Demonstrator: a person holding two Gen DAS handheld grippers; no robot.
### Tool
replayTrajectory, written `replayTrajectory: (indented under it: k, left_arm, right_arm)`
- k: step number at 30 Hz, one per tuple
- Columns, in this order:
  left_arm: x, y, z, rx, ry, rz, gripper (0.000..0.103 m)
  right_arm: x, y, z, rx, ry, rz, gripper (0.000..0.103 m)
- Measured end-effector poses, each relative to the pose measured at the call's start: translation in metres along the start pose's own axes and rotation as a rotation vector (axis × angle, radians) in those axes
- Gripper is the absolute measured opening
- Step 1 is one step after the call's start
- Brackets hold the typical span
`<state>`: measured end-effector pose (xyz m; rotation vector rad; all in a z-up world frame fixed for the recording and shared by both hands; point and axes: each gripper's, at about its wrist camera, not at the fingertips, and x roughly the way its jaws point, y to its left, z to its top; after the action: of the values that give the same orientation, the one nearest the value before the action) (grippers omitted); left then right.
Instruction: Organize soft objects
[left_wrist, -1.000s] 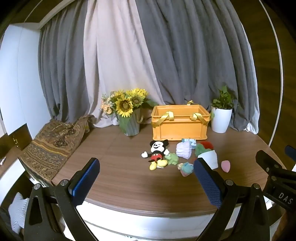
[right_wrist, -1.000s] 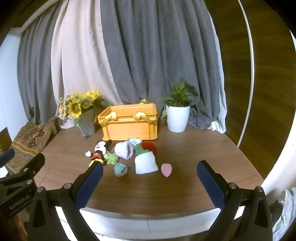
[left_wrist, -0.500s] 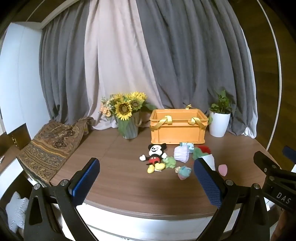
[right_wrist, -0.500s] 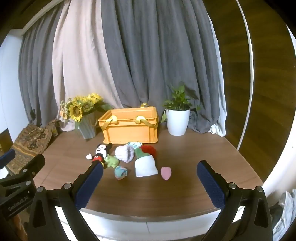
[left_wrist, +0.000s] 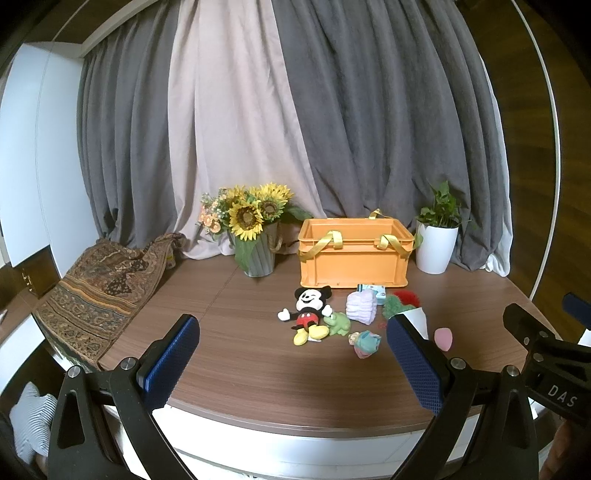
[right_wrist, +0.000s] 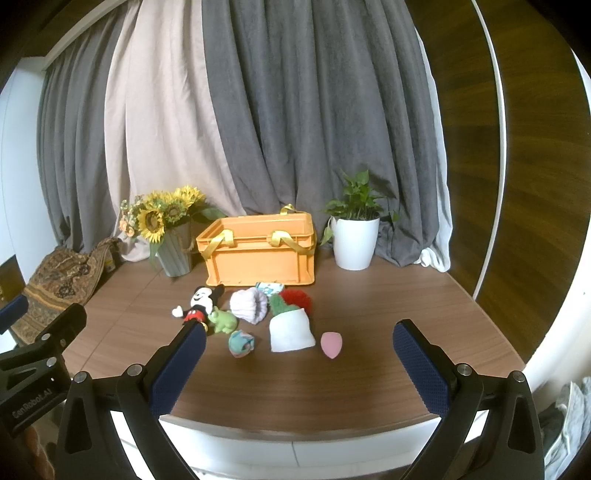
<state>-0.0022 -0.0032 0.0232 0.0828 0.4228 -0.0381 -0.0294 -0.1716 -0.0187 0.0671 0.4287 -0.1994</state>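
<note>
On the round wooden table (left_wrist: 236, 339) a small heap of soft things lies just in front of the orange crate (left_wrist: 354, 253), which has yellow strap handles over its rim. At the left of the heap a mouse doll (left_wrist: 309, 314) lies on its back, black ears, red shorts and yellow shoes up. A small green frog (left_wrist: 339, 324) touches its side. Beside them is a folded pale lilac cloth (right_wrist: 249, 305), ribbed along its edge. Next to that sit a green knitted piece (right_wrist: 280, 304) and a red fluffy one (right_wrist: 297, 298), both pressed against a white cloth bundle (right_wrist: 291, 329). A little teal and pink ball of fabric (right_wrist: 241, 343) lies nearest the table's front edge, and a pink egg-shaped sponge (right_wrist: 331, 344) lies apart on the right. A small printed packet (right_wrist: 269, 287) rests against the crate's base.

The left gripper (left_wrist: 293, 363) hangs over the near edge of the table, jaws spread wide with nothing between them. The right gripper (right_wrist: 299, 363) is likewise released and bare, short of the heap.

A vase of sunflowers (left_wrist: 255, 229), a potted plant (left_wrist: 437, 236) and a patterned cloth (left_wrist: 99, 291) stand at the back and left.
</note>
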Motion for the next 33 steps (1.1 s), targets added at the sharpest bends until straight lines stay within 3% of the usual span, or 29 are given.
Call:
replayTrajectory:
  k: [33]
  left_arm:
    - [-0.0017, 0.0000, 0.0030, -0.004, -0.009, -0.012, 0.103]
  right_arm:
    - [-0.0009, 0.0000, 0.0009, -0.002, -0.003, -0.001, 0.103]
